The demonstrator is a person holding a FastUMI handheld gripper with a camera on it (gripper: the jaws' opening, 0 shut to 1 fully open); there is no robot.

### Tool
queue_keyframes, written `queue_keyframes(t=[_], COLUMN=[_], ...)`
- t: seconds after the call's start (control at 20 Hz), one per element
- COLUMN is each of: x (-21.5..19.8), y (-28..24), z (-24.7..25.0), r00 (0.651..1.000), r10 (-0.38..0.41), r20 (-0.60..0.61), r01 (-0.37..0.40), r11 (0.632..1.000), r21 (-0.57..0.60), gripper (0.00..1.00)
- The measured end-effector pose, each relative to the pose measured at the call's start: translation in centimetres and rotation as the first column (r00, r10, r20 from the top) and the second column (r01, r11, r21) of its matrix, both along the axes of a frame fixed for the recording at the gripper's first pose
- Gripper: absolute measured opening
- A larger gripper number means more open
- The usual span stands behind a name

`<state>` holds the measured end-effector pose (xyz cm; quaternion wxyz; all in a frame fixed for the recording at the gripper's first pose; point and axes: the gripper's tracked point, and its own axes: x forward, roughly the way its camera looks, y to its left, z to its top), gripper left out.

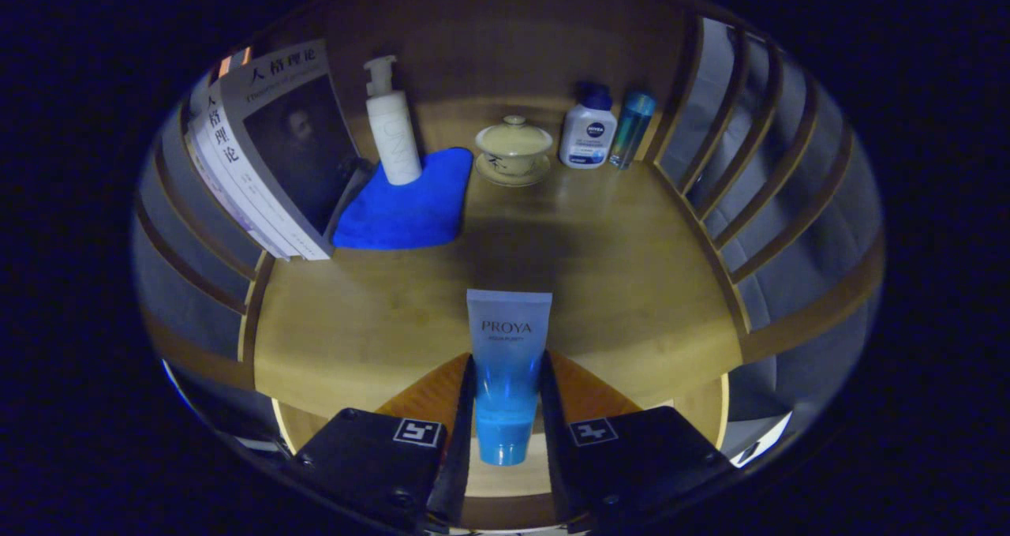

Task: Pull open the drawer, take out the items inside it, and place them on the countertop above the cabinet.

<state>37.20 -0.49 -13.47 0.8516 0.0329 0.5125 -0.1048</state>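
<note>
Jaws pinching the blue tube [506,362] by its lower body, we hold it above the tabletop [631,268], where releasing it upright could topple it toward the lidded cup [513,148].
</note>
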Motion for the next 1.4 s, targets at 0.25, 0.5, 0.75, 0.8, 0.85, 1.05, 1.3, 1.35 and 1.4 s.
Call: queue_keyframes(t=[0.25,0.5,0.75,0.8,0.85,1.05,1.3,1.35,1.4], x=[1.6,2.0,-0.1,-0.8,-1.6,-4.8,-10.8,-12.0,-13.3], y=[0.6,0.8,1.0,1.3,1.7,3.0,5.5,5.7,6.0], z=[-1.3,-1.1,1.3,2.0,2.5,5.1,7.1,7.6,8.1], r00=[1.000,0.997,0.993,0.991,0.990,0.977,0.953,0.944,0.934], r10=[0.013,0.003,0.019,0.026,0.033,0.065,0.146,0.155,0.161], r20=[0.016,0.079,0.119,0.128,0.140,0.204,0.266,0.291,0.319], r01=[-0.012,-0.004,-0.024,-0.032,-0.040,-0.074,-0.159,-0.170,-0.179], r11=[1.000,1.000,0.999,0.999,0.998,0.997,0.987,0.985,0.984], r21=[-0.010,0.022,0.039,0.042,0.047,0.037,0.029,0.026,0.026], gripper=[0.45,0.53,0.59,0.60,0.61,0.65,0.83,0.83,0.83])
